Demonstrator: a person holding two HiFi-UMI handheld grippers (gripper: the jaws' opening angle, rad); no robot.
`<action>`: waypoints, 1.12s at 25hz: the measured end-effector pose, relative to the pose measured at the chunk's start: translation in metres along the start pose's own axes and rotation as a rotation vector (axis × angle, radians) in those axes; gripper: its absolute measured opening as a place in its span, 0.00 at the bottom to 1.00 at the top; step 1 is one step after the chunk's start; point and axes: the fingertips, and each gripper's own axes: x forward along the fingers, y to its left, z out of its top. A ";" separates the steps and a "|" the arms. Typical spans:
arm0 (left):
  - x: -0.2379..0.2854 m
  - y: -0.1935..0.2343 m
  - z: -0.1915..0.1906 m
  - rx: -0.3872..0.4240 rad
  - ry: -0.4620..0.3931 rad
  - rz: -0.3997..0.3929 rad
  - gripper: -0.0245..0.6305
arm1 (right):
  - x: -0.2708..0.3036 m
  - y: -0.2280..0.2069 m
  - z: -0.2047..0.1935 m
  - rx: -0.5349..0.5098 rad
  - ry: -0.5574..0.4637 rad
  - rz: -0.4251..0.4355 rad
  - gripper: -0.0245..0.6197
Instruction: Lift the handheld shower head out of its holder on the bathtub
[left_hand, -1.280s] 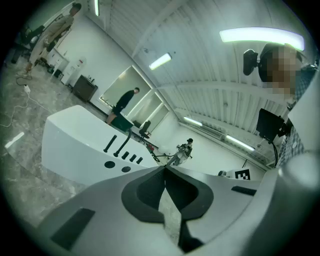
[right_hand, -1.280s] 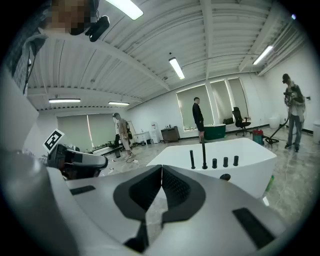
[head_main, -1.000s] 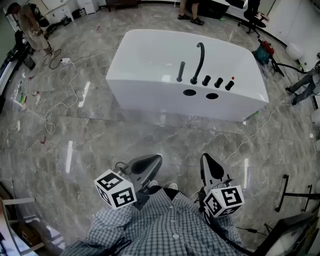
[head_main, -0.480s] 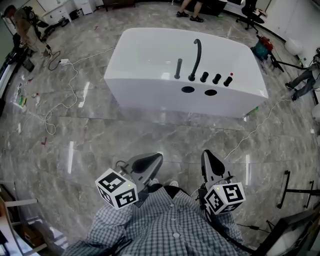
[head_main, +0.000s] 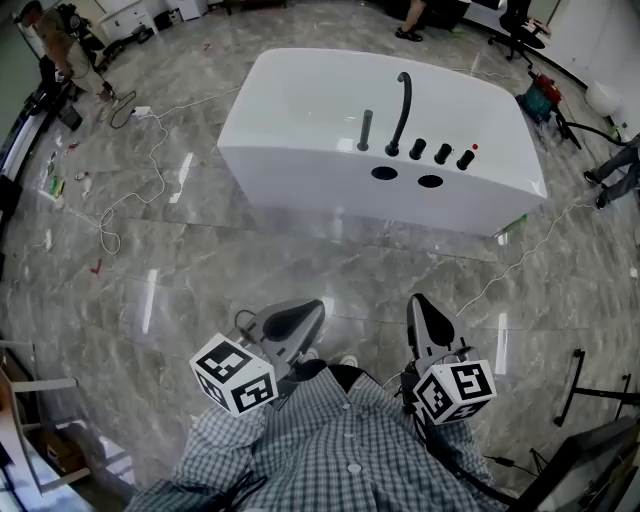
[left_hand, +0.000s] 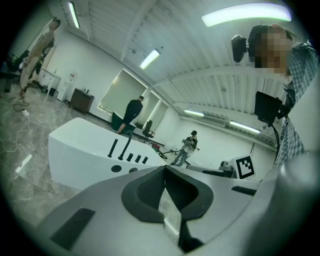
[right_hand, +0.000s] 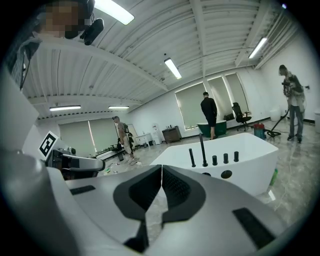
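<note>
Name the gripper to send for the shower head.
Left, probably. The left gripper and right gripper are shut, empty, far from the bathtub. The shower head stands left of the spout and knobs, so the left reaches it unobstructed; the right would cross them.

Shower head (head_main: 365, 131) on bathtub (head_main: 300, 120) rim: too small in all three views to tell how it sits in its holder. Feet (head_main: 412, 30) at top edge of head view, body cut off. Person (head_main: 615, 170) at right edge, partly cut off. Both hands hidden below checked shirt (head_main: 330, 455).
</note>
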 end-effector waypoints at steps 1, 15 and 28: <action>0.000 -0.001 -0.001 -0.002 -0.004 0.010 0.05 | 0.000 -0.001 0.000 0.000 0.001 0.008 0.07; 0.026 -0.027 -0.016 -0.013 -0.010 0.030 0.05 | -0.035 -0.048 -0.007 0.007 -0.002 -0.005 0.07; 0.066 0.008 0.000 -0.017 0.004 0.018 0.05 | -0.005 -0.074 -0.007 0.020 0.029 -0.051 0.07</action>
